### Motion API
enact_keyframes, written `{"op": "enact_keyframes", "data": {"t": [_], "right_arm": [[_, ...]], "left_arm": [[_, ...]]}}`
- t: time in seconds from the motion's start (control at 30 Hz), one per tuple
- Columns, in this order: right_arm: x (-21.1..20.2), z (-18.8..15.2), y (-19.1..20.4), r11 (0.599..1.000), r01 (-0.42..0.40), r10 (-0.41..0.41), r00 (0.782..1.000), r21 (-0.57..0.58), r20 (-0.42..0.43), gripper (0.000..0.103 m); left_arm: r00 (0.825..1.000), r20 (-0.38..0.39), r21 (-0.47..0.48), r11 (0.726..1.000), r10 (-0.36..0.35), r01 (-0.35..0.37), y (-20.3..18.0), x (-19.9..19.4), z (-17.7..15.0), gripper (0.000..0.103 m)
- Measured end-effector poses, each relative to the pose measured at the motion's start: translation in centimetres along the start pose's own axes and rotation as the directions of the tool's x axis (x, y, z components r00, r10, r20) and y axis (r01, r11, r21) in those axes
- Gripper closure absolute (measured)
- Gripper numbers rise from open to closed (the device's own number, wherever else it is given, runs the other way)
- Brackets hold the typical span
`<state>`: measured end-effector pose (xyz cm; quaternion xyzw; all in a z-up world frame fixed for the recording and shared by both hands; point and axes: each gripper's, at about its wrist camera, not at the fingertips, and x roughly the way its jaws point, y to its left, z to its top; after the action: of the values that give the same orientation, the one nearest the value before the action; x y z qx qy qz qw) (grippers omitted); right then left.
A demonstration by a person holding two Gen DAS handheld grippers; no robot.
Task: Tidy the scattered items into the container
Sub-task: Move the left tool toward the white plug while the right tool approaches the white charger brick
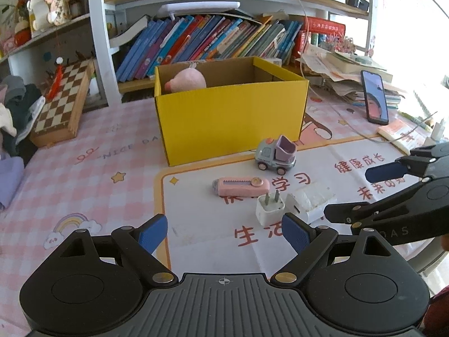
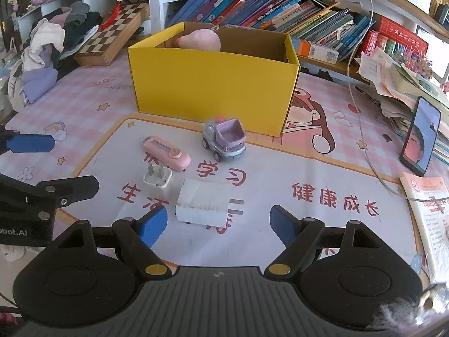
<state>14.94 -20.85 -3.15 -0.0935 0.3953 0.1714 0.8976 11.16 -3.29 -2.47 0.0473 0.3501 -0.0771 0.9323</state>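
Observation:
A yellow cardboard box stands on the desk with a pink plush toy inside. In front of it lie a grey and purple toy truck, a pink utility knife, a small white plug and a larger white charger. My left gripper is open and empty, just before the small plug. My right gripper is open and empty, just before the large charger.
A chessboard and a clothes pile sit at the left. A phone, papers and a cable are at the right. Books fill the shelf behind the box.

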Motion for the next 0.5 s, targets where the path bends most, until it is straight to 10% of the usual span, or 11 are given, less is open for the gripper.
{"op": "enact_keyframes", "data": {"t": [0.5], "right_arm": [[2.3, 1.0, 0.5, 0.998, -0.038, 0.035, 0.998, -0.047, -0.051, 0.028]], "left_arm": [[1.0, -0.015, -0.037, 0.999, 0.015, -0.016, 0.6, 0.8, 0.3, 0.012]]}}
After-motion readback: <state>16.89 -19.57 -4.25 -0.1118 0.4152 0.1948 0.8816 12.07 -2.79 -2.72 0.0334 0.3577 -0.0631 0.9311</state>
